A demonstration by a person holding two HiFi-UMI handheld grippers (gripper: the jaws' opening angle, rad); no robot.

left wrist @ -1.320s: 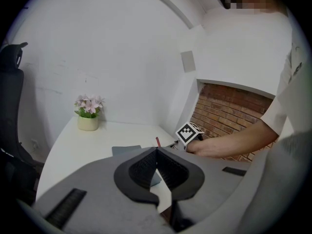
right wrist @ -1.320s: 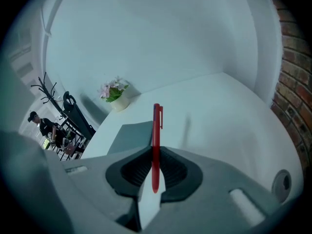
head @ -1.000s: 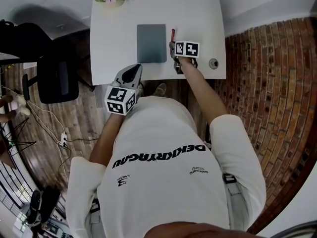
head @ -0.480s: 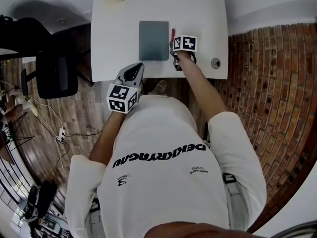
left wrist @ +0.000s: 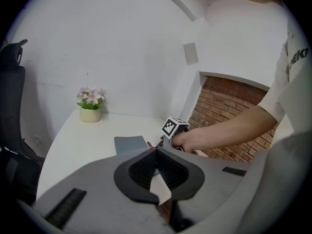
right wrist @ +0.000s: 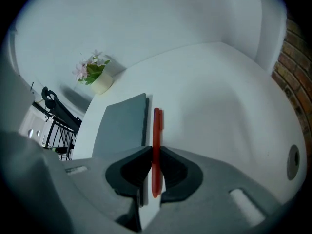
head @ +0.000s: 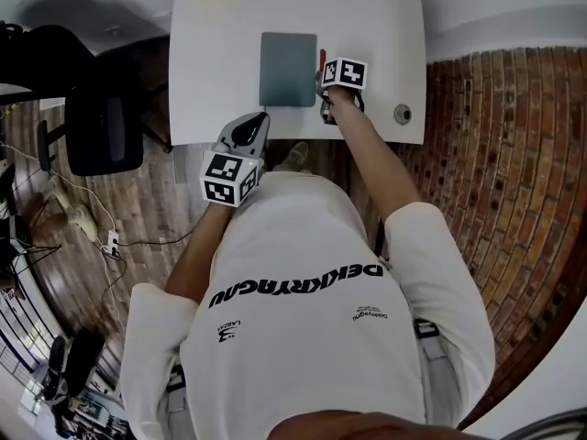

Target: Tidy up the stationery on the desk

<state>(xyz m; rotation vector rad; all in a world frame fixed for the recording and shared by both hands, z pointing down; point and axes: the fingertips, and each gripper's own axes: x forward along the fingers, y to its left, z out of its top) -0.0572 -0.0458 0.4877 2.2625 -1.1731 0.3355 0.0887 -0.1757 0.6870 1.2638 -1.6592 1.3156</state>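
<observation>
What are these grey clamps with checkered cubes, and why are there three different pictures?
No robot: a person holds a two-jaw gripper in each hand; the patterned cubes belong to them. The top-down picture comes from a camera on the person's head; the other two from cameras riding on each gripper, looking along its jaws. On the white desk are a grey notebook, a red pen beside it, and a pot of flowers at the far corner. The right gripper is shut on the pen. The left gripper is shut and empty, near the desk's front edge.
</observation>
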